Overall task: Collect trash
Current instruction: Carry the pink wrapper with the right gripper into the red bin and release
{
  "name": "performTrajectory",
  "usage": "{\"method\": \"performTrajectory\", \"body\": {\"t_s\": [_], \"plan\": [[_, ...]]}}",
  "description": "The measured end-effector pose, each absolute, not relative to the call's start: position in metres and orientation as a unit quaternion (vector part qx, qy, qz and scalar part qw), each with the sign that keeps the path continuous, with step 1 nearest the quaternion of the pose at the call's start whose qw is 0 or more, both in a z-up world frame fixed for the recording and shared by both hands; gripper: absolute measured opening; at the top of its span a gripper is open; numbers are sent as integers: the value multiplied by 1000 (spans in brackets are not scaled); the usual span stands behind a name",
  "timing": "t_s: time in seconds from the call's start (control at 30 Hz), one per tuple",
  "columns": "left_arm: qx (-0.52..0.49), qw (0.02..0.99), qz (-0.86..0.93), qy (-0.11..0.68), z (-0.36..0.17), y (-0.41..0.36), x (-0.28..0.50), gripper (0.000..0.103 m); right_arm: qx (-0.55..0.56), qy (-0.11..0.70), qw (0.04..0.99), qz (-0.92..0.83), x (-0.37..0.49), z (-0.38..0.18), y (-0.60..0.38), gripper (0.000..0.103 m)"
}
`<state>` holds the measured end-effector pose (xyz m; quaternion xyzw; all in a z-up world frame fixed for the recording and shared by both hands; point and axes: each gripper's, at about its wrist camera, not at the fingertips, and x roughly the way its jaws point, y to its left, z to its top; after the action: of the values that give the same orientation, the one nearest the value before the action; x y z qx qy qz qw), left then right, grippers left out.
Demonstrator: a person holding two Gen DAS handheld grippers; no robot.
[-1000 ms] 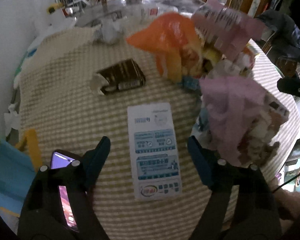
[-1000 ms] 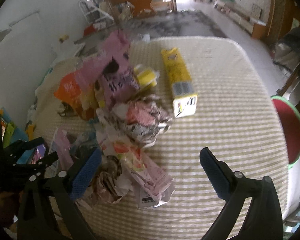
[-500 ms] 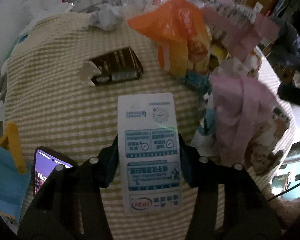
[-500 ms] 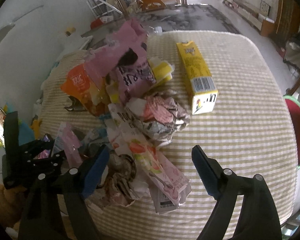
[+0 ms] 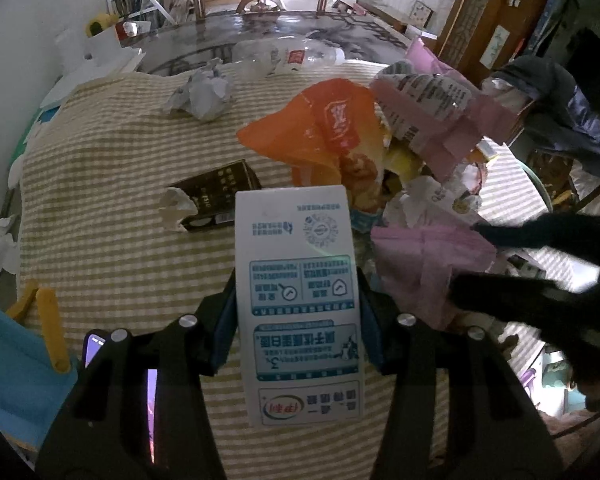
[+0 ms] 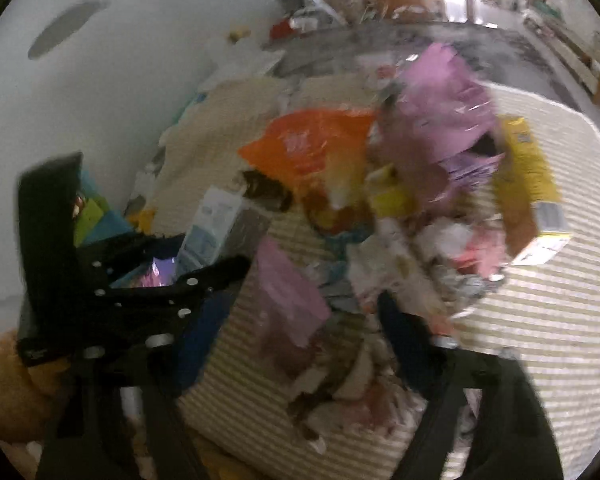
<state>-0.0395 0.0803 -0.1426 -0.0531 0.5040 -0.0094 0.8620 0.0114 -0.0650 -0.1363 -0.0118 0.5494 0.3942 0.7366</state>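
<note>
One white milk carton (image 5: 300, 296), printed in teal, clamped between the blue pads of the left gripper (image 5: 298, 320) and raised just above the striped tablecloth (image 5: 112, 248). Beyond it, a dark box (image 5: 216, 196), an orange bag (image 5: 324, 136), pink wrappers (image 5: 428, 268) heaped to the right, crumpled paper (image 5: 204, 94) farther back. Spread apart over the blurred trash pile, holding nothing: right gripper (image 6: 300, 340), yellow carton (image 6: 528, 184) lying beside the pile.
</note>
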Motion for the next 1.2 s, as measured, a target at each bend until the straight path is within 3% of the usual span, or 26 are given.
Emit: {"method": "performTrajectory", "body": {"t_s": [0.13,0.43,0.63,0.9,1.2], "plan": [[-56,867,-5,495,-136,81,-43,50,22,537,741,403,15,-126,-71,11],[-62,900,-26,430,-82,59,-28,50,145,433,802,385,35,-46,-141,10],[-45,916,-67,392,-51,10,-5,50,242,379,828,335,57,-17,-238,10],[-35,915,-106,388,-46,-82,35,50,332,370,831,249,92,-37,-384,10],[-25,901,-152,405,-59,-194,81,51,269,419,859,123,140,-93,-483,10]]}}
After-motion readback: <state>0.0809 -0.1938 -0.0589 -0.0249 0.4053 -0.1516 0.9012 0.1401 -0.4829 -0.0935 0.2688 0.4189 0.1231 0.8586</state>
